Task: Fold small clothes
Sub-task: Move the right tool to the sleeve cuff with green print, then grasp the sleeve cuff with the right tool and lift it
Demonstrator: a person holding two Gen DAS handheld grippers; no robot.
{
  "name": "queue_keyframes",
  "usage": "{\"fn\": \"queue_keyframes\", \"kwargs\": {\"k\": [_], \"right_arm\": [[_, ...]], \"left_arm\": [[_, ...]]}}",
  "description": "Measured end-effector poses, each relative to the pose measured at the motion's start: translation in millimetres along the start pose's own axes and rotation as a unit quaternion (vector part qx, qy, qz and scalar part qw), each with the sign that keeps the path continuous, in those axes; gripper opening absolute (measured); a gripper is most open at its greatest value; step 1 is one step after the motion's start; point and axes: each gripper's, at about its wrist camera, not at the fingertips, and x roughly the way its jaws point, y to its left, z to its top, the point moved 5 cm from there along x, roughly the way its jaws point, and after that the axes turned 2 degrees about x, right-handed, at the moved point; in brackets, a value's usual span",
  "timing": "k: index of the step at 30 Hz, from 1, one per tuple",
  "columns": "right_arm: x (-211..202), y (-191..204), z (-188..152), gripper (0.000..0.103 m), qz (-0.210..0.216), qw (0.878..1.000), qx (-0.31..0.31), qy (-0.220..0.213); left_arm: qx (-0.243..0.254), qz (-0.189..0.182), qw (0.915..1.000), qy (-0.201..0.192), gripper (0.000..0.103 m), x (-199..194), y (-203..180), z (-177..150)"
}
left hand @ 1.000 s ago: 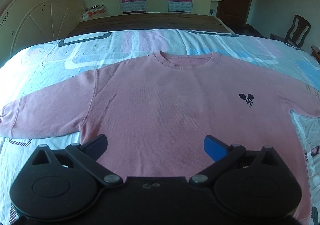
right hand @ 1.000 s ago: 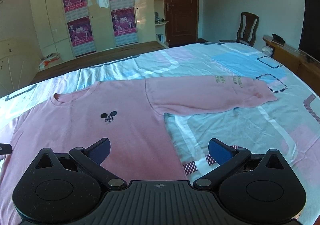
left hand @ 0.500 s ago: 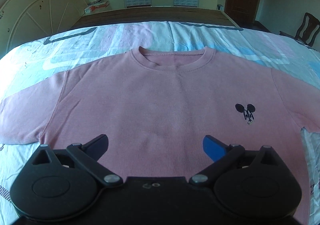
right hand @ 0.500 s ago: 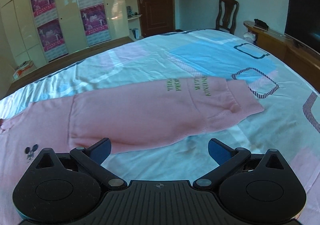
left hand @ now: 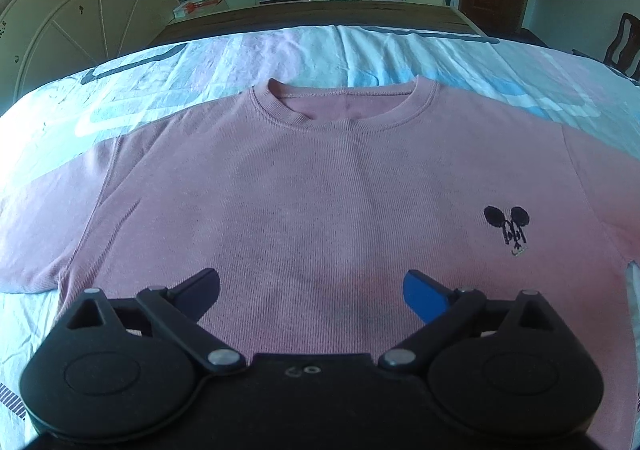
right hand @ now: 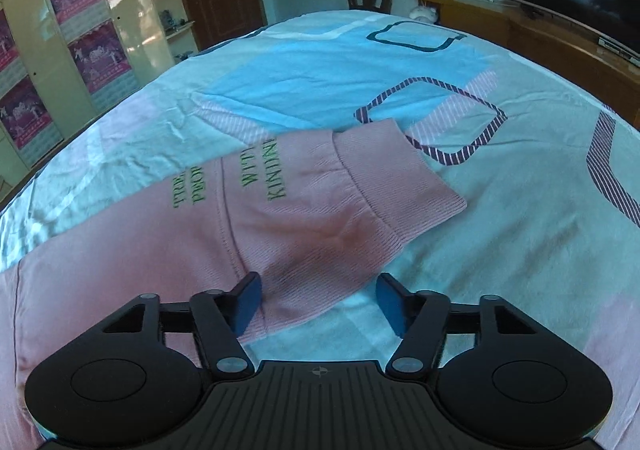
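A pink sweatshirt lies face-up and spread flat on a bed covered by a patterned sheet, its round collar toward the far edge of the bed and a small black mouse motif on the chest. Above the lower middle of the garment the left gripper hangs with its jaws spread wide and nothing between them, apparently waiting to pin or lift the body once the sleeves are dealt with. Farther right, toward the bed's right edge, the sweatshirt's sleeve, lettered in green, stretches flat across the sheet to its ribbed cuff. The right gripper sits low at the sleeve's near edge; its jaws have just been closing, and a fold of sleeve fabric stands between them, the left pad against the cloth, the right pad clear of it. Judging by this placement, the sleeve is about to be pinched and carried inward over the body as a first fold.
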Motion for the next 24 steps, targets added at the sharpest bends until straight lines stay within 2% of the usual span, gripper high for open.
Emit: {"fn": "queue_keyframes", "kwargs": {"k": [4,5,6,7,12,17,20,24], "right_arm": [[9,-9,11,0.037,-0.002,1.0,0.02,-0.012],[11,-8,13,0.028,-0.002,1.0,0.018,-0.014],[11,-7,15,0.011,0.001,1.0,0.012,-0.018],[11,-6,16,0.005,0.004,1.0,0.011,-0.019],[1,13,25,0.005,0.015,0.998,-0.014,-0.055],[-31,75,29,0.004,0.069,0.99,-0.079,-0.098],[-53,135,16,0.004,0.127,0.976,-0.137,-0.11],[-83,221,-29,0.004,0.222,0.946,-0.213,-0.098]], "left_arm": [[0.0,0.006,1.0,0.002,0.096,3,4,0],[0.0,0.007,1.0,0.002,0.096,3,5,0],[0.0,0.009,1.0,0.003,0.096,4,5,0],[-0.001,0.01,0.9999,0.004,0.095,4,7,1],[-0.004,0.007,1.0,0.001,0.092,2,13,1],[-0.014,0.003,0.9999,-0.003,0.091,-2,22,4],[-0.021,0.005,0.9997,-0.007,0.091,-6,30,5],[-0.038,0.009,0.9992,-0.009,0.091,-9,47,3]]}}
